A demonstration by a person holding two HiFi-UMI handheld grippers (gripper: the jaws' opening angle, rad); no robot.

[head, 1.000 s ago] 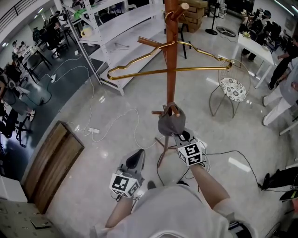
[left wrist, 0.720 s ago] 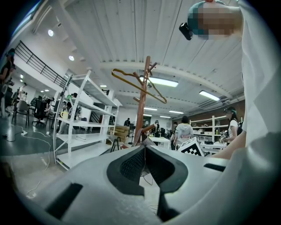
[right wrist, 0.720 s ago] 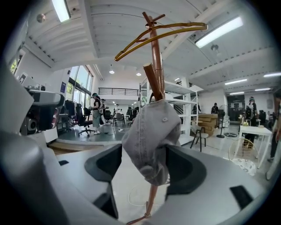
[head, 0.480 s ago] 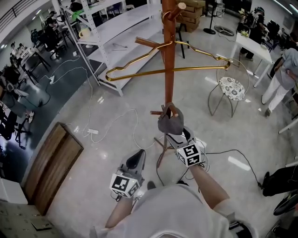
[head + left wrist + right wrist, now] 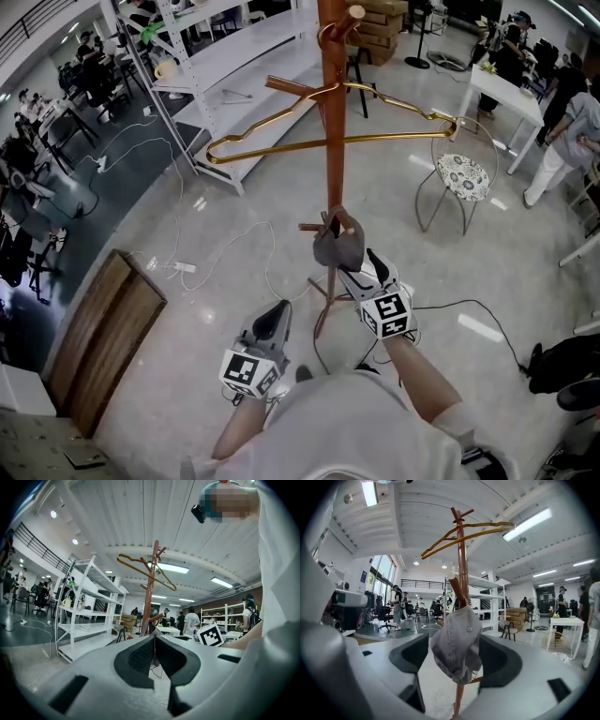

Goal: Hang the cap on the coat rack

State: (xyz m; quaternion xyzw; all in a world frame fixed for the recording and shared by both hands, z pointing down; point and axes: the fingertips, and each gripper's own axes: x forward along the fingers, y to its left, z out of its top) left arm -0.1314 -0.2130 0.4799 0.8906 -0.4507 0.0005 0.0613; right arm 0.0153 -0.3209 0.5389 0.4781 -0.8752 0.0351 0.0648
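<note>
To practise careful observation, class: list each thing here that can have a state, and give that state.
coat rack: upright.
cap: hanging low on the coat rack, free of the jaws around it.
right gripper: open; its jaws have just been opening.
left gripper: shut, empty.
hanger: hung high on the coat rack.

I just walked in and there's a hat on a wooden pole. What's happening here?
A person with a gripper in each hand is hanging a grey cap on a wooden coat rack. The cap hangs from a low peg on the pole. The right gripper has just been opening its jaws, which stand wide on either side of the cap without pressing it. The left gripper is off to the side, shut and empty.
</note>
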